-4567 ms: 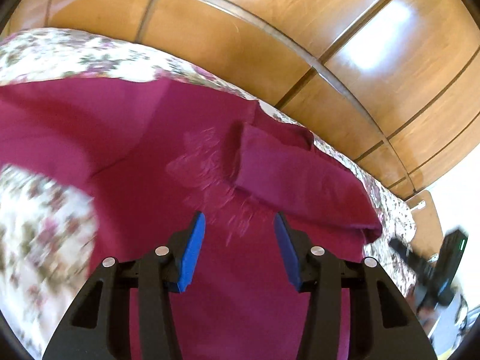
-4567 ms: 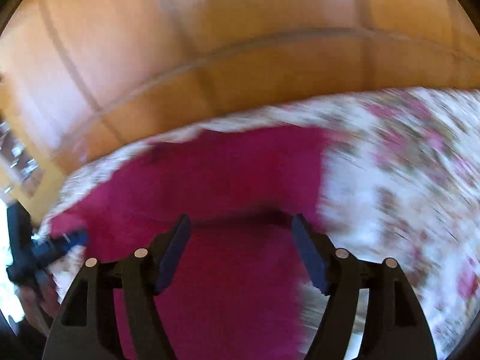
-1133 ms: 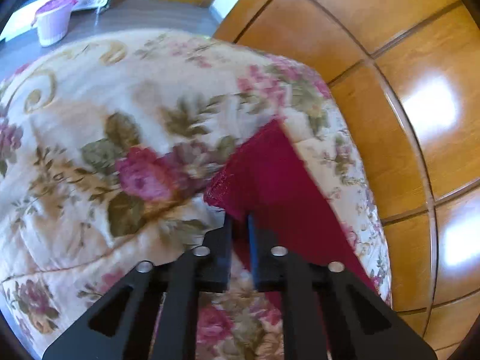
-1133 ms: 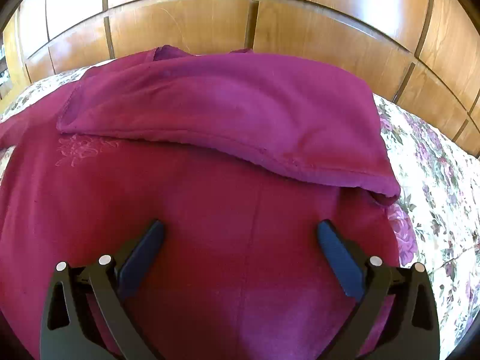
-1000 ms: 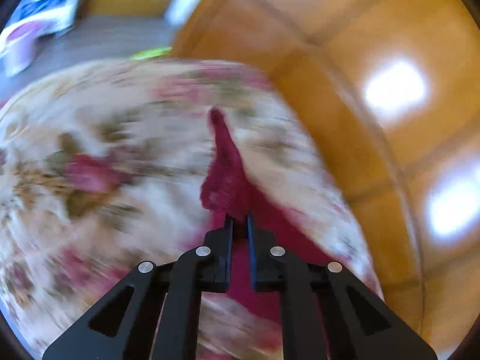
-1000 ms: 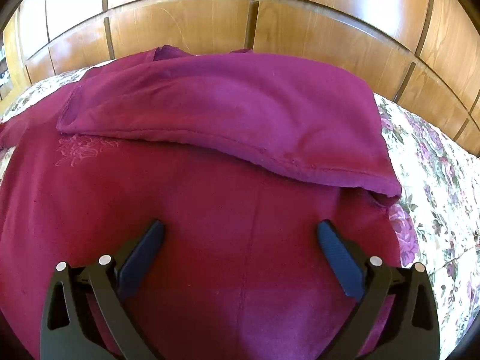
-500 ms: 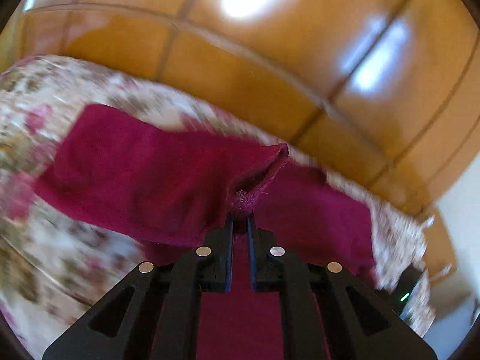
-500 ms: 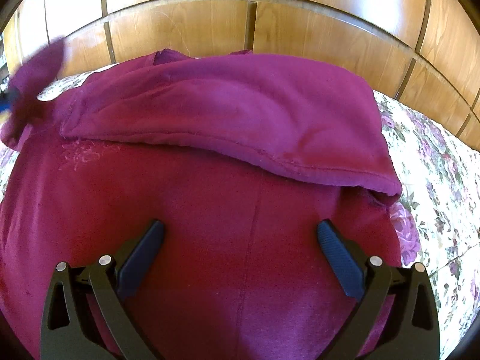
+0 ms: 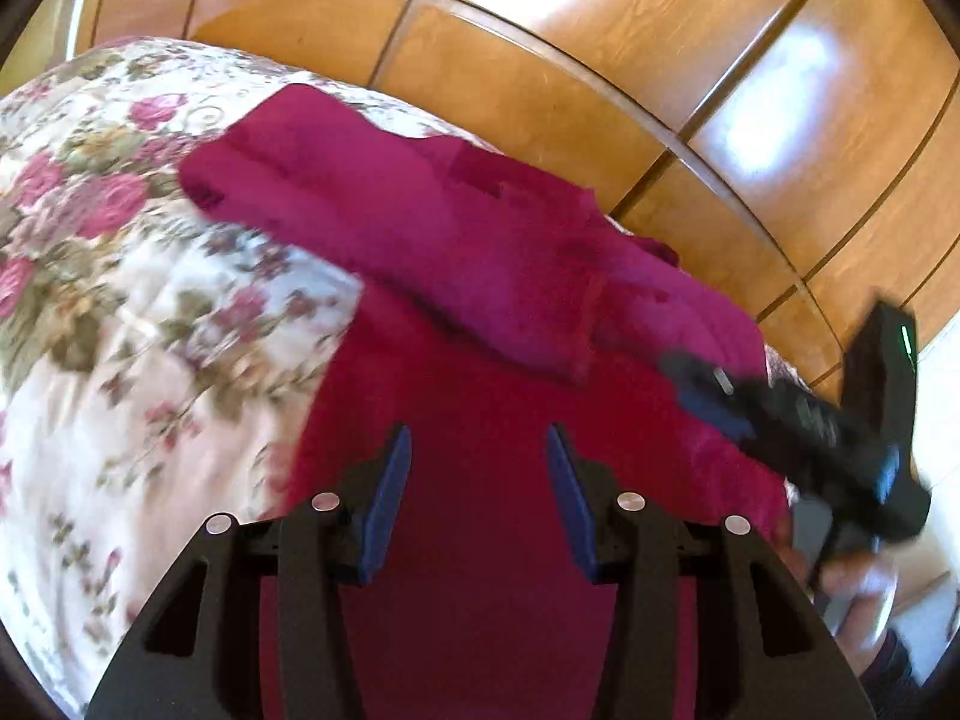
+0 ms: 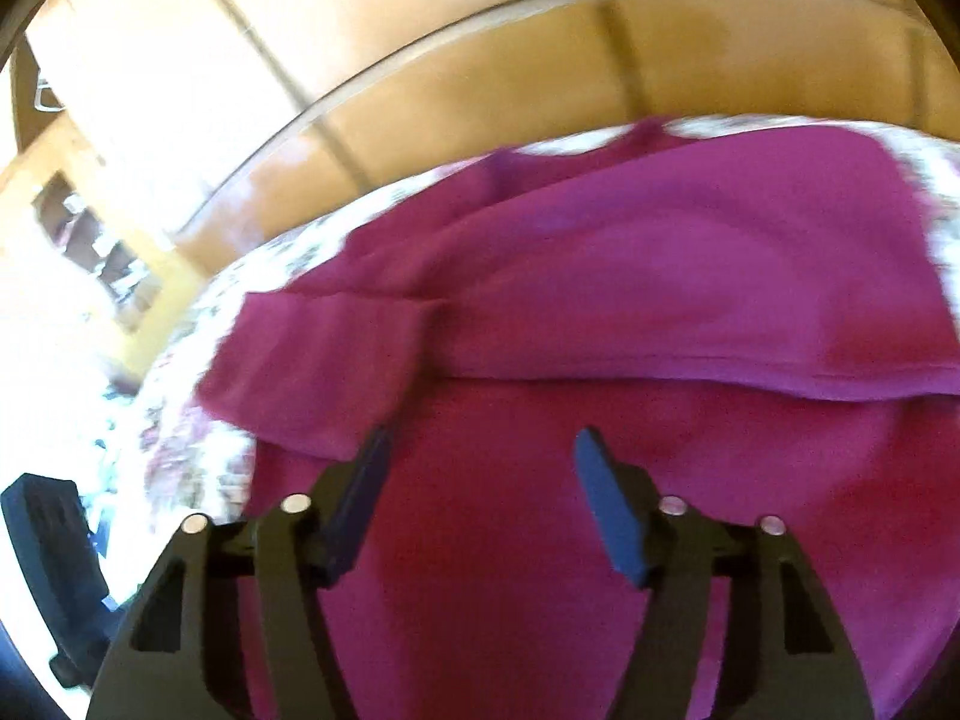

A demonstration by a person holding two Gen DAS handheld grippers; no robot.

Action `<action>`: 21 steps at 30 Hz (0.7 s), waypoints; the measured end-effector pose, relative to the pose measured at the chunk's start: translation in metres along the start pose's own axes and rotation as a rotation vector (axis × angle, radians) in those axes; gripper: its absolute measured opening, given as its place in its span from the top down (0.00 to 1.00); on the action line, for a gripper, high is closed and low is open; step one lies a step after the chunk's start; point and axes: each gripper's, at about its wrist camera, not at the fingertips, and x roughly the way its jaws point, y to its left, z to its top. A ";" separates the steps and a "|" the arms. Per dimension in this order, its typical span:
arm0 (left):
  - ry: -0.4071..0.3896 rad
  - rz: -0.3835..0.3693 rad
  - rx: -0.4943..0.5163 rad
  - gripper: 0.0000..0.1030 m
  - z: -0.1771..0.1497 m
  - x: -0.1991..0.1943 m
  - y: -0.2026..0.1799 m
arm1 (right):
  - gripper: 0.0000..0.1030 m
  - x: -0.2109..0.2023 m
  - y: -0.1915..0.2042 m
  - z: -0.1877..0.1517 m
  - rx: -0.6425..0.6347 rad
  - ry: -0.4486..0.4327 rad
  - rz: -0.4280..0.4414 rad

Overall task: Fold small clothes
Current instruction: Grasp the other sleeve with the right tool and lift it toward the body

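On floral bedspread point(image 9: 120, 276), magenta garment point(image 9: 480, 396), sleeves folded in, left gripper point(image 9: 474, 468) and right gripper point(image 10: 480, 480) fingers wide, wooden panelling point(image 9: 600, 60) behind.

This is a bedroom in someone's home. A bed fills most of the view, spread with a quilted cream bedspread point(image 9: 120, 312) printed all over with pink roses and green leaves. Right behind it runs a glossy panelled wooden wall point(image 9: 540, 72), honey-coloured and split by dark grooves, catching bright reflections from a window or lamp. A magenta garment point(image 10: 660, 276) lies spread on the covers, the ordinary laundry of a household, not a shop or a lab
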 end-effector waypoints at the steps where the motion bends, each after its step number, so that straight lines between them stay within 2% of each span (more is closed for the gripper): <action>1: -0.006 0.021 0.014 0.56 -0.004 -0.002 0.002 | 0.40 0.012 0.009 0.003 -0.005 0.018 0.005; 2: -0.001 0.024 0.021 0.56 -0.006 -0.002 0.004 | 0.40 0.029 0.017 0.007 -0.004 0.047 -0.009; 4: 0.012 0.026 0.023 0.56 -0.010 -0.002 0.010 | 0.48 0.052 0.027 0.011 -0.008 0.079 -0.037; 5: 0.012 0.028 0.026 0.56 -0.012 -0.001 0.011 | 0.67 0.061 0.034 0.014 -0.032 0.085 -0.062; 6: 0.012 0.028 0.034 0.56 -0.013 0.000 0.012 | 0.91 0.066 0.042 0.017 -0.067 0.096 -0.090; 7: 0.013 0.030 0.040 0.56 -0.013 0.002 0.011 | 0.94 0.067 0.049 0.020 -0.086 0.107 -0.089; 8: 0.013 0.030 0.041 0.56 -0.014 0.003 0.011 | 0.94 0.060 0.055 0.024 -0.103 0.087 -0.093; 11: 0.008 0.025 0.034 0.56 -0.016 0.005 0.012 | 0.94 0.008 0.072 0.042 -0.176 -0.053 -0.077; 15: 0.005 0.030 0.037 0.56 -0.015 0.007 0.012 | 0.94 -0.069 0.058 0.071 -0.192 -0.211 -0.081; 19: 0.003 0.034 0.040 0.56 -0.018 0.007 0.011 | 0.94 -0.106 0.016 0.085 -0.154 -0.260 -0.177; 21: 0.005 0.038 0.042 0.56 -0.018 0.007 0.010 | 0.94 -0.114 -0.020 0.085 -0.094 -0.246 -0.236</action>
